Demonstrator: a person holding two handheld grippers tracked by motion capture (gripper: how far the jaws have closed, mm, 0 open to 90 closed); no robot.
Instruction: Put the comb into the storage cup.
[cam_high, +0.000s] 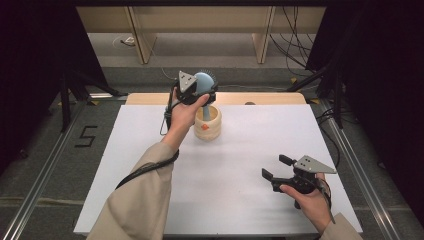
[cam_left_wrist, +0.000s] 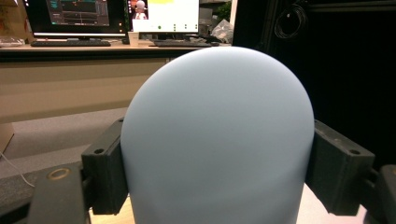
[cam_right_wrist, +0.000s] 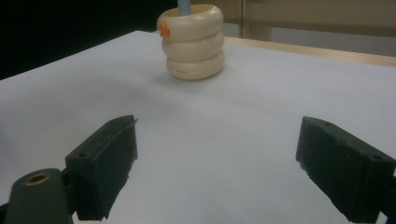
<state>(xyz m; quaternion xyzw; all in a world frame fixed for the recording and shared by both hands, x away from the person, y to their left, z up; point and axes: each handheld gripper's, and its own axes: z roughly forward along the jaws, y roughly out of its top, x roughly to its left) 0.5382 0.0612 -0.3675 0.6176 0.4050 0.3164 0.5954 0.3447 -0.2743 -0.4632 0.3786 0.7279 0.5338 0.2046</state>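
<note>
A pale blue brush (cam_high: 205, 81) with a rounded head and short bristles along its far edge stands above a cream ribbed holder (cam_high: 207, 125) at the table's far middle. My left gripper (cam_high: 202, 93) is shut on the brush head; in the left gripper view both black pads press its smooth blue back (cam_left_wrist: 217, 140). The brush's thin blue handle (cam_right_wrist: 184, 4) goes down into the holder (cam_right_wrist: 192, 42), which bears a small orange mark. My right gripper (cam_high: 272, 166) is held low over the near right of the table, open, with nothing between its fingers (cam_right_wrist: 217, 163).
A white sheet (cam_high: 240, 200) covers the table, with a wooden strip (cam_high: 270, 98) along its far edge. Black curtains and metal stands flank both sides, and cables (cam_high: 292, 35) hang at the back right. A desk with monitors (cam_left_wrist: 79, 14) stands beyond.
</note>
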